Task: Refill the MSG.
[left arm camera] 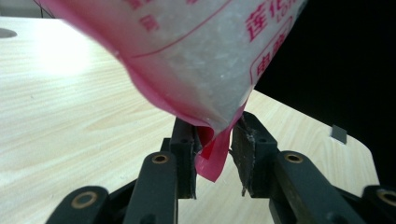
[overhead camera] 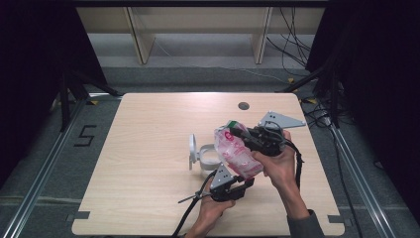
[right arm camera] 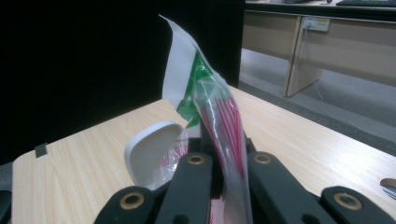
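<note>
Pink-and-white plastic bag of white granules, green strip at its top; held up above the wooden table, right of centre. Right gripper pinches the bag's top edge, jaws closed tight on the film. Left gripper sits under the bottom corner: pink seam hangs between its jaws, which stand narrowly apart, no pad pressing it. Just left of the bag, white container with its hinged lid standing open.

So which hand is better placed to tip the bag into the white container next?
Probably right: its hand-held gripper clamps the bag top above the container; the left sits loose at a bottom corner.
</note>
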